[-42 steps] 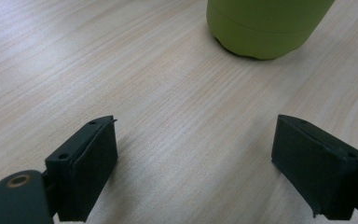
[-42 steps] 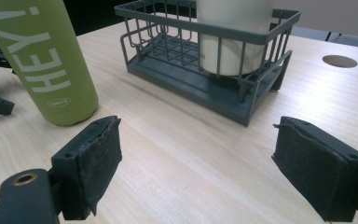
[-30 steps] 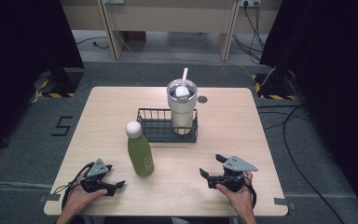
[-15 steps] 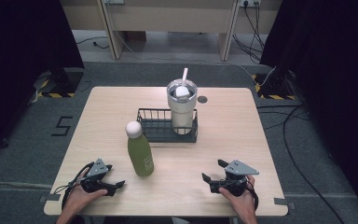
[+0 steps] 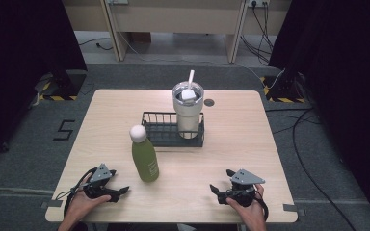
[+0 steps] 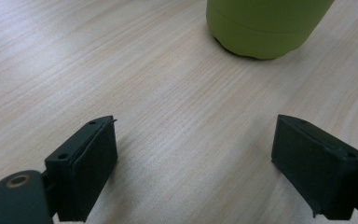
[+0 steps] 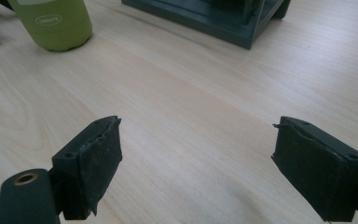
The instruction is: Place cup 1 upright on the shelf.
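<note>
- Resting low near the table's [image 5: 250, 139] near edge, the left gripper [image 5: 117, 182] sits in the person's left hand [image 5: 84, 202], with its jaws spread wide and nothing between them.
- In the left gripper view, the left gripper [image 6: 196, 163] has its two black pads well apart over bare wood, and the bottom of the green bottle [image 6: 265, 23] stands ahead of them, closer to the right-hand pad's side.
- The right gripper [image 5: 220, 182] lies in the right hand [image 5: 248, 209] at the opposite end of the near edge, also released: its jaws stand wide and grasp nothing.
- In the right gripper view, the right gripper [image 7: 196, 163] frames only wood grain between its pads; the bottle [image 7: 56, 23] is at the upper left and a corner of the dark wire basket [image 7: 214, 21] is farther ahead.
- The bottle [image 5: 145, 161] stands upright on the table with a white cap [image 5: 138, 133], near the left gripper but not touching it, and just in front of the basket's [image 5: 161, 137] left end.
- A clear tumbler [image 5: 188, 115] with a white straw [image 5: 191, 77] stands upright in the right part of the basket.
</note>
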`<action>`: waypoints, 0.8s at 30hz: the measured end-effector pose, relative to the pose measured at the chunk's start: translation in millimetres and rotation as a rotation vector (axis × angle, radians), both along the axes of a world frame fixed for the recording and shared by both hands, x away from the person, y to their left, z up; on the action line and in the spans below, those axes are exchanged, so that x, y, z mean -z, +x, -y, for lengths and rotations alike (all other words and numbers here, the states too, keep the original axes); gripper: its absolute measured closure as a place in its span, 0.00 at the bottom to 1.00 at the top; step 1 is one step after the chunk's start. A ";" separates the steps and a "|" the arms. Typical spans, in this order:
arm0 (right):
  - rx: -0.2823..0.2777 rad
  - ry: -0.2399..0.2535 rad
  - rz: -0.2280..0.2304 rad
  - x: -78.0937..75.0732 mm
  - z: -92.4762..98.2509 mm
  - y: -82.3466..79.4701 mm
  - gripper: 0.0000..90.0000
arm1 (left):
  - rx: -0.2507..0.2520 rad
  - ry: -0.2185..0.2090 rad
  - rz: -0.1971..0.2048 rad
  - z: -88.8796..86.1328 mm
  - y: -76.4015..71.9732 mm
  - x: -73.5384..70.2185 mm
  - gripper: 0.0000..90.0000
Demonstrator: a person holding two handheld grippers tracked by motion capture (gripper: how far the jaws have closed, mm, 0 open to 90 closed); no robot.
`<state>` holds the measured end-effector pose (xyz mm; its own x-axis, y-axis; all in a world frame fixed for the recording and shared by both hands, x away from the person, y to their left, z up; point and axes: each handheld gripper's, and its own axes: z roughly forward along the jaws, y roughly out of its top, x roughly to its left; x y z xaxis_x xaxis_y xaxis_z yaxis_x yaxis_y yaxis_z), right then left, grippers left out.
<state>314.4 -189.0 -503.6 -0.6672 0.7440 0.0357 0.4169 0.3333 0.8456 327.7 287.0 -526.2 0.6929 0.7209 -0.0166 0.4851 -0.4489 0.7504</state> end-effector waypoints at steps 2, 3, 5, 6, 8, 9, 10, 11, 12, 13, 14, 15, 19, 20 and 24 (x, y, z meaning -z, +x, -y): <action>-0.001 -0.002 -0.018 1.3 1.1 -1.7 0.17 | 0.000 0.000 0.000 0.0 0.0 0.0 0.15; -0.002 -0.015 -0.023 2.4 2.2 -2.1 0.17 | 0.000 0.000 0.000 0.0 0.0 0.0 0.15; 0.003 -0.026 -0.035 4.4 3.2 -2.9 0.17 | 0.000 0.000 0.000 0.0 0.0 0.0 0.15; 0.001 -0.031 -0.040 5.2 3.7 -3.4 0.17 | 0.000 0.000 0.000 0.0 0.0 0.0 0.15; 0.001 -0.041 -0.047 6.5 4.6 -3.7 0.17 | 0.000 0.000 0.000 0.0 -0.1 0.0 0.15; 0.003 -0.046 -0.052 7.2 4.6 -4.0 0.17 | 0.000 0.000 0.000 0.0 -0.1 0.0 0.15; 0.005 -0.050 -0.057 7.4 4.6 -4.6 0.17 | 0.000 0.000 0.000 0.0 -0.1 0.0 0.15; 0.007 -0.054 -0.059 7.5 4.6 -5.1 0.17 | 0.000 0.000 0.000 0.0 -0.1 0.0 0.15; 0.005 -0.059 -0.065 7.8 4.5 -6.0 0.17 | 0.000 0.000 -0.001 0.0 -0.1 0.0 0.15; 0.004 -0.064 -0.065 8.0 4.8 -6.2 0.17 | 0.000 0.000 -0.001 0.0 -0.1 0.0 0.15; 0.009 -0.065 -0.070 8.5 4.9 -6.5 0.17 | 0.000 0.000 0.000 0.0 -0.1 0.0 0.15; 0.013 -0.068 -0.076 9.1 4.9 -6.7 0.17 | 0.000 0.000 0.000 0.0 -0.2 0.0 0.15; 0.017 -0.098 -0.097 12.1 4.5 -8.1 0.17 | 0.000 0.000 -0.001 0.0 -0.1 0.0 0.15; 0.018 -0.104 -0.099 12.6 4.2 -8.4 0.17 | 0.000 0.000 0.000 0.0 -0.2 0.0 0.15; 0.033 -0.134 -0.134 15.6 3.0 -10.2 0.17 | 0.000 0.000 -0.001 0.0 -0.1 0.0 0.15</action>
<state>304.2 -192.0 -519.2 -0.6384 0.7694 0.0213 0.5352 0.4238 0.7307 327.5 287.0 -526.2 0.6932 0.7206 -0.0172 0.4854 -0.4491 0.7501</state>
